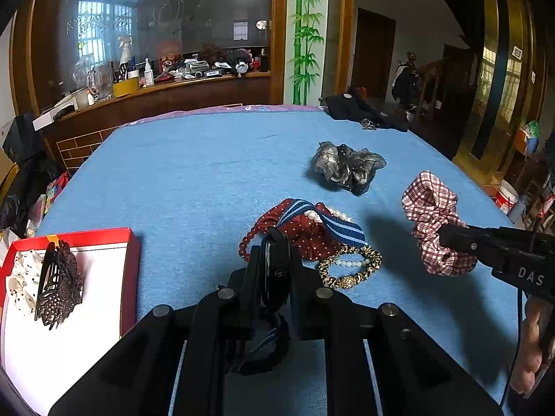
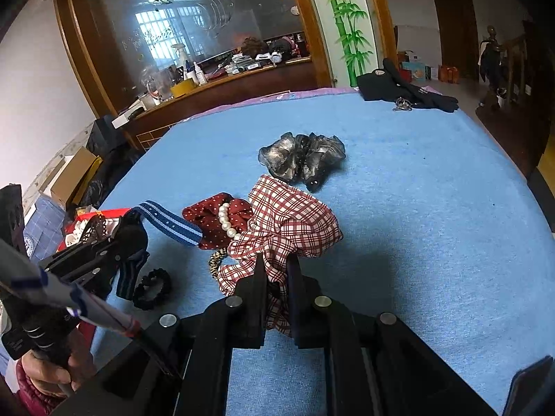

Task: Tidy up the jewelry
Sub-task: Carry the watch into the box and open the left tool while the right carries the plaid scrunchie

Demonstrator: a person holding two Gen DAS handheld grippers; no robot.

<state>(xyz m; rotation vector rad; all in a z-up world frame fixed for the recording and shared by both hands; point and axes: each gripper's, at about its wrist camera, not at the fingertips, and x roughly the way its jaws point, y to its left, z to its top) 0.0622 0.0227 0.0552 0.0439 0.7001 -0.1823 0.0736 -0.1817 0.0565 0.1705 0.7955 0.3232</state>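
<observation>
The right gripper (image 2: 275,274) pinches the plaid scrunchie (image 2: 288,222); the left gripper (image 1: 274,253) clamps what looks like a dark hair clip (image 1: 275,270), upright.

Both grippers clamping, angled downward over the table.

The left gripper (image 1: 275,242) is pinching a dark striped band (image 1: 274,267) between nearly closed jaws. The right gripper (image 2: 275,263) is gripping a red plaid scrunchie (image 2: 288,222) likewise. A hand (image 2: 52,374) is holding the left tool's handle; fingers (image 1: 530,353) are wrapping the right one.

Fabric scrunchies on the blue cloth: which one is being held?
The red-and-white checked scrunchie, pinched in the right gripper; the grey sheer one lies untouched.
</observation>
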